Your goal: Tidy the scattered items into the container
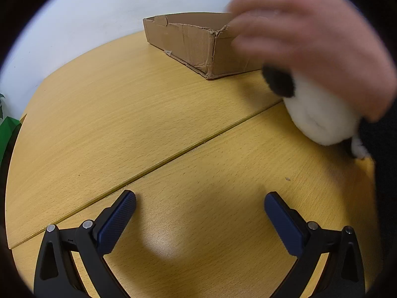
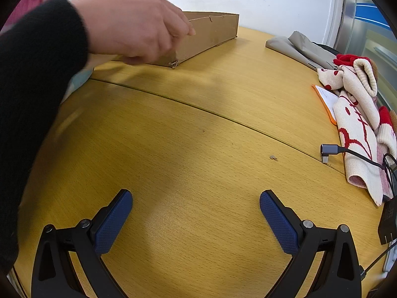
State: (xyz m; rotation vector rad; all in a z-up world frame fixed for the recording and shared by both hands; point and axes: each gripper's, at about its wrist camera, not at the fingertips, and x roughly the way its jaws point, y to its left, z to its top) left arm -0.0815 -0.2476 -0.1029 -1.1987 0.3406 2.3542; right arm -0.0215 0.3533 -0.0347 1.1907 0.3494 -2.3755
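A shallow cardboard box [image 1: 188, 39] stands at the far side of the wooden table [image 1: 148, 124]; it also shows in the right wrist view [image 2: 213, 29]. A bare hand [image 1: 310, 37] holds a white and black plush toy [image 1: 317, 114] just above the table, near the box's right corner. The same hand [image 2: 134, 24] shows blurred in the right wrist view, in front of the box. My left gripper [image 1: 199, 211] is open and empty over the table. My right gripper [image 2: 196, 208] is open and empty over the table.
At the right edge lie cream and red knitted socks [image 2: 357, 114], an orange-edged card [image 2: 327, 99], a grey USB cable plug [image 2: 330, 150] and a grey folded cloth [image 2: 297, 47]. A seam [image 2: 198, 109] crosses the table. A green object [image 1: 7, 134] sits far left.
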